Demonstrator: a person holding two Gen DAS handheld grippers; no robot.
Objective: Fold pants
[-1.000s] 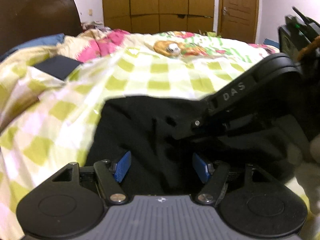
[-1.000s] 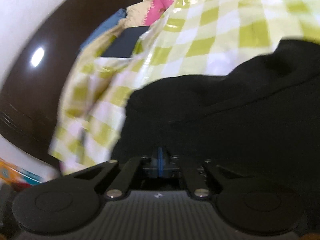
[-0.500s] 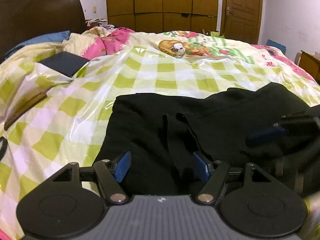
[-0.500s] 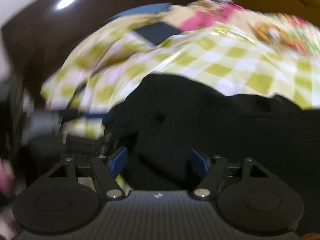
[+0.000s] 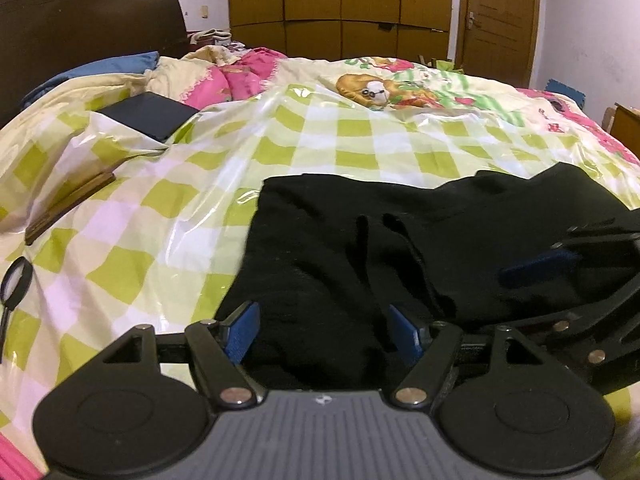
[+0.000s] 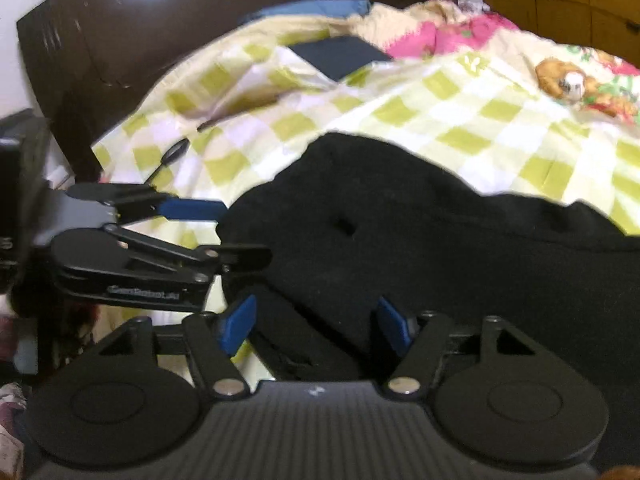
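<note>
Pants [image 5: 360,248], one black pair, lie bunched on the bed over the green-and-white checked cover [image 5: 304,136]; their long axis runs across the bed from left to right in the left wrist view, with a squared edge at the left end and the rest trailing off to the right; several folds ridge the cloth near the middle. Two tools are in view; the left tool [image 5: 322,330] stands wide, its two blue pads [image 5: 240,332] apart with black cloth lying between them but not pinched; the right tool [image 6: 314,322] is likewise wide, hovering over the near edge of the pants with nothing clamped. From the right wrist view the left tool shows at the left side, just beside the pants' end; from the left wrist view the right tool shows at the right edge, low over the cloth. Farther out on the cover lie one dark blue flat item [image 5: 148,114], one thin brown board [image 5: 70,210] and one magnifying glass [image 5: 14,284], all well apart from the pants; beyond them sit a pink bundle of bedding [image 5: 244,80], a dark headboard [image 5: 80,24] and a wooden wardrobe [image 5: 340,4].
</note>
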